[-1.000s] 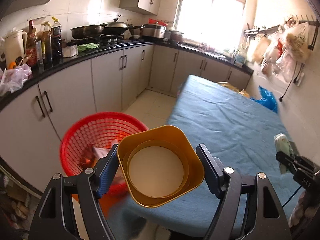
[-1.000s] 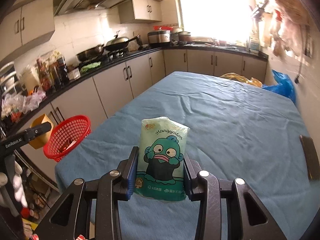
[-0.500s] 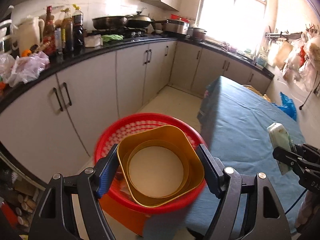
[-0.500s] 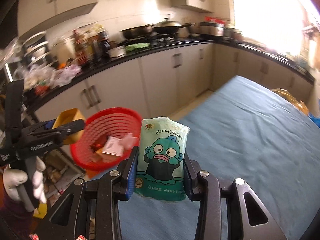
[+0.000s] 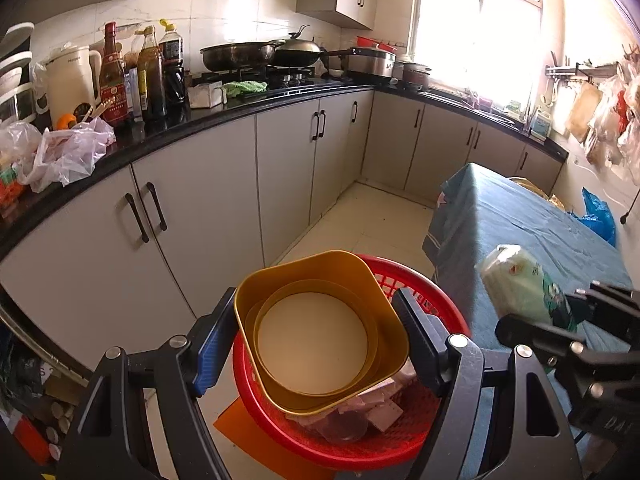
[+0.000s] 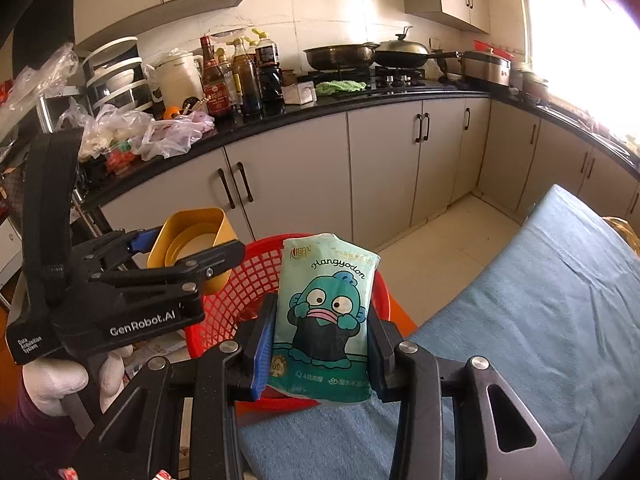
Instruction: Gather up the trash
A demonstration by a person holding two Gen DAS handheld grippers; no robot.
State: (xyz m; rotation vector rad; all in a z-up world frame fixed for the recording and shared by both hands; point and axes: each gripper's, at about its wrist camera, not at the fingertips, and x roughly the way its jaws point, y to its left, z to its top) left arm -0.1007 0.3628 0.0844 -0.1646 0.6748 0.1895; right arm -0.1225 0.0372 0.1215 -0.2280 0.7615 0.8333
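Note:
My left gripper (image 5: 316,340) is shut on a yellow square cup (image 5: 320,332) and holds it above the red trash basket (image 5: 432,436), which has scraps inside. The cup also shows in the right wrist view (image 6: 192,240). My right gripper (image 6: 320,344) is shut on a green tissue pack (image 6: 324,312) with a cartoon fish, held over the basket's near rim (image 6: 240,304). The pack also shows at the right of the left wrist view (image 5: 524,284).
The basket stands on the tiled floor beside a table with a blue cloth (image 5: 532,224) (image 6: 540,312). Grey kitchen cabinets (image 5: 224,200) under a black counter with bottles, bags and pans run along the left.
Both grippers moved left off the table toward the basket. The cup and the tissue pack now hang over the basket; both stay gripped.

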